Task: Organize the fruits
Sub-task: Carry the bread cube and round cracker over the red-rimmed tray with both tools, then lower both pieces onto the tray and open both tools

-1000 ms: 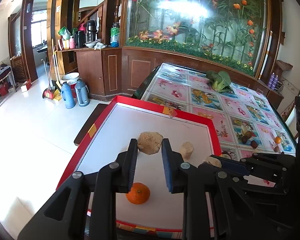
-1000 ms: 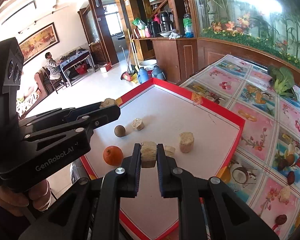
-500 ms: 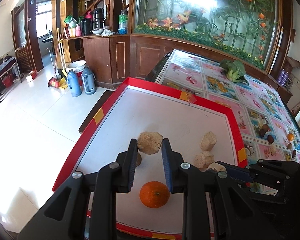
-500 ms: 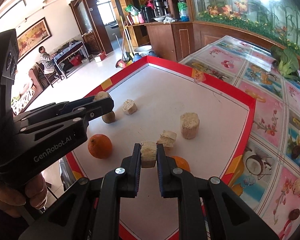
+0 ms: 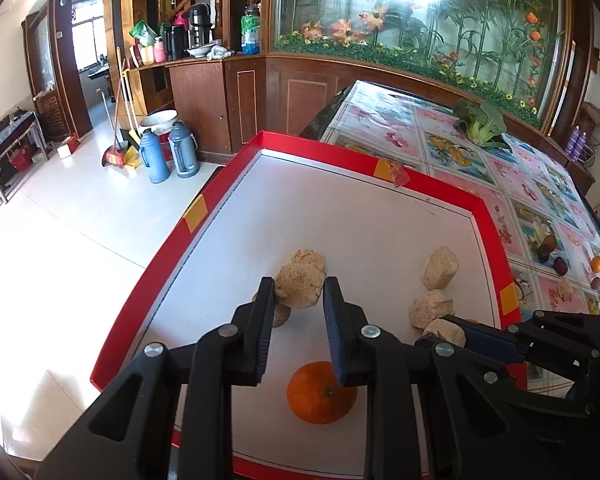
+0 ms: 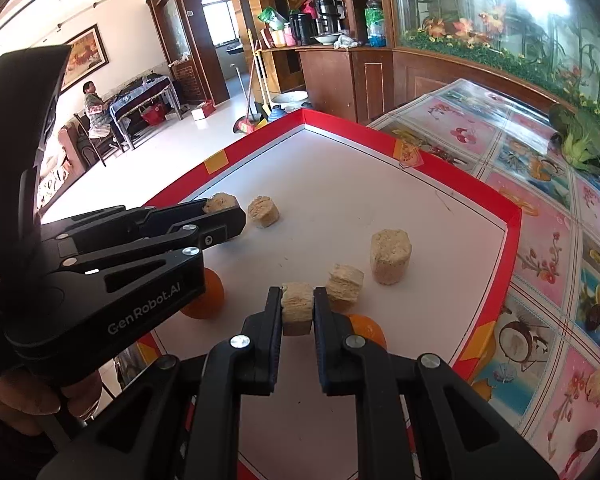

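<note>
A red-rimmed white tray point(image 5: 492, 232) point(image 6: 512, 216) holds loose beige crumbly chunks point(image 5: 440, 268) point(image 6: 391, 256) and two oranges point(image 5: 322, 394) point(image 6: 366, 330). My left gripper point(image 5: 298, 292) is shut on a rough beige chunk point(image 5: 299, 291), low over the tray's left part, above a small brown round fruit point(image 5: 281, 316). In the right wrist view the left gripper point(image 6: 224, 208) shows from the side. My right gripper point(image 6: 297, 308) is shut on a smaller beige chunk point(image 6: 297, 309), just in front of another chunk point(image 6: 345, 288).
The tray lies on a table with a floral cloth point(image 5: 540, 208). A leafy green vegetable point(image 5: 480, 124) lies at its far end, and small fruits point(image 5: 556, 260) lie right of the tray. Thermos flasks point(image 5: 168, 152) stand on the floor. A person point(image 6: 94, 108) sits far left.
Both grippers have sunk toward the tray with their chunks still held. The tray and the orange now look nearer and larger.
</note>
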